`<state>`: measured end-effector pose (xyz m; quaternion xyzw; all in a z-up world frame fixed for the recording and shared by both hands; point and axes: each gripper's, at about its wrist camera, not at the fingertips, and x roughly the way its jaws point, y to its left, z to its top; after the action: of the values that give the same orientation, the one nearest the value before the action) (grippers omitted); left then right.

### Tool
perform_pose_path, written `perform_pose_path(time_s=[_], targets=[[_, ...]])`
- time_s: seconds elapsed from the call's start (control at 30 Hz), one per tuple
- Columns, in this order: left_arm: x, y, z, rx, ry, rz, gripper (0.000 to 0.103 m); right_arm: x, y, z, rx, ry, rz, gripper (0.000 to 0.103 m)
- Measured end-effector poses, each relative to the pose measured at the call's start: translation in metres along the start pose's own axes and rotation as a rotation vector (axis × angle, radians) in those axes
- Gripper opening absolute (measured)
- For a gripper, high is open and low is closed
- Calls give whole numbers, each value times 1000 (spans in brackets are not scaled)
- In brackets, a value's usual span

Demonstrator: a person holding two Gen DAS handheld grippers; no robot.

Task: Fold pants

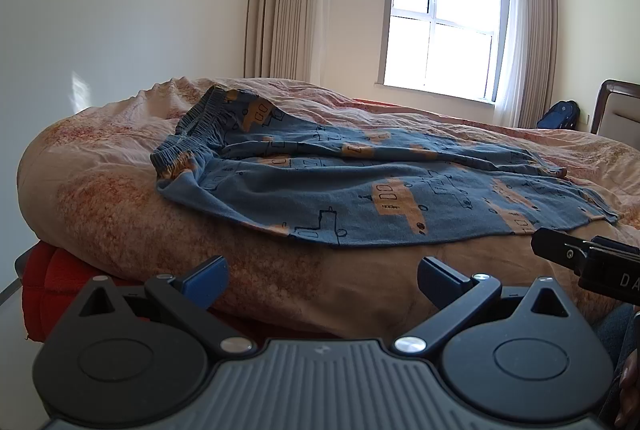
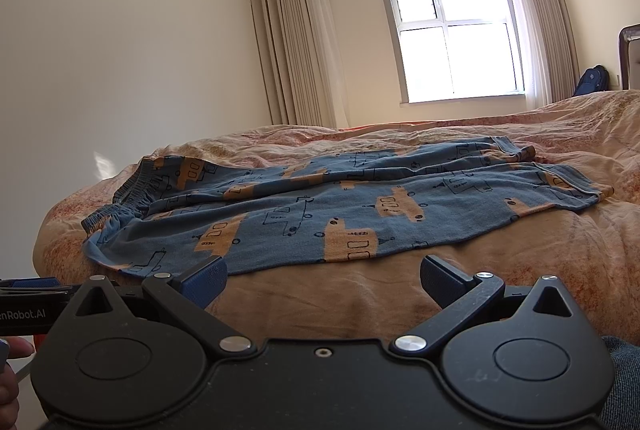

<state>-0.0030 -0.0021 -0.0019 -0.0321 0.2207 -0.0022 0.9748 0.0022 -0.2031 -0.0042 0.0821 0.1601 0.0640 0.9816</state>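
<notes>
Blue pants (image 1: 360, 189) with orange vehicle prints lie spread on the bed, elastic waistband (image 1: 188, 137) to the left, leg cuffs to the right. The right wrist view shows the same pants (image 2: 320, 213), waistband (image 2: 120, 205) at left. My left gripper (image 1: 322, 280) is open, low at the bed's near edge, short of the pants' hem, holding nothing. My right gripper (image 2: 324, 280) is open too, just below the near hem, with nothing between its fingers. The right gripper's body (image 1: 592, 262) shows at the right edge of the left wrist view.
A pink-orange duvet (image 1: 120, 213) covers the bed, with a red blanket (image 1: 48, 282) under its left corner. Beyond are a white wall, curtains and a bright window (image 1: 440, 25). A blue backpack (image 1: 560, 113) and a headboard (image 1: 616, 109) stand at the far right.
</notes>
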Motion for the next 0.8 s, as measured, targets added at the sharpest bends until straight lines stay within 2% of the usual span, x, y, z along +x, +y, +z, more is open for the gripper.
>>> perform_pose_path(time_s=[0.5,0.8], targets=[[4,0,-2,3,21,-18,103,1,1,0,-2,4,-1,103],[11,-4,11,23,34,15,103,0,-2,0,13,9,-8,103]])
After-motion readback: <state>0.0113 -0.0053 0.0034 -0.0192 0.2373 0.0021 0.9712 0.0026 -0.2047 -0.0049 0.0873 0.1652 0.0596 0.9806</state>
